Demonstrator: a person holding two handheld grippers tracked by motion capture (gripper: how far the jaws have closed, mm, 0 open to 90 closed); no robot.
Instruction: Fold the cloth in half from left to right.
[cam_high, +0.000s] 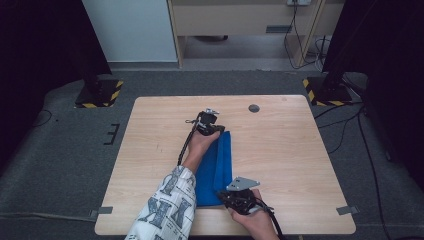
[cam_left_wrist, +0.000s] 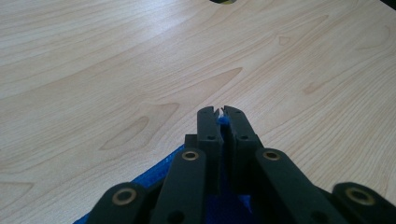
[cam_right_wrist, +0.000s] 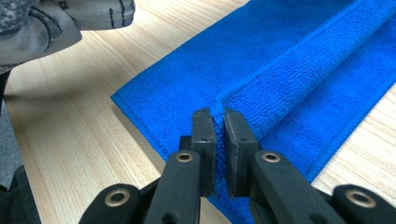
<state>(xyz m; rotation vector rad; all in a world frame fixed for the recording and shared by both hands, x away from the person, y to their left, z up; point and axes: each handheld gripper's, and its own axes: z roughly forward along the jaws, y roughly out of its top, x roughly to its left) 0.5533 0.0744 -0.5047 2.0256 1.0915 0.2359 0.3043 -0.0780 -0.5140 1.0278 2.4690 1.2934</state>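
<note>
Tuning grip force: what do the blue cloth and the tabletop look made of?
Blue cloth: looks like microfibre or terry, matte, with a looped pile and a stitched hem; soft, folds flat. Tabletop: pale wood grain with a smooth, slight sheen, probably laminate or veneer; cannot tell which. Both the left gripper and right gripper are shut on the cloth's edge.

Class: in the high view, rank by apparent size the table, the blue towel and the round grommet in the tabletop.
1. table
2. blue towel
3. grommet
</note>
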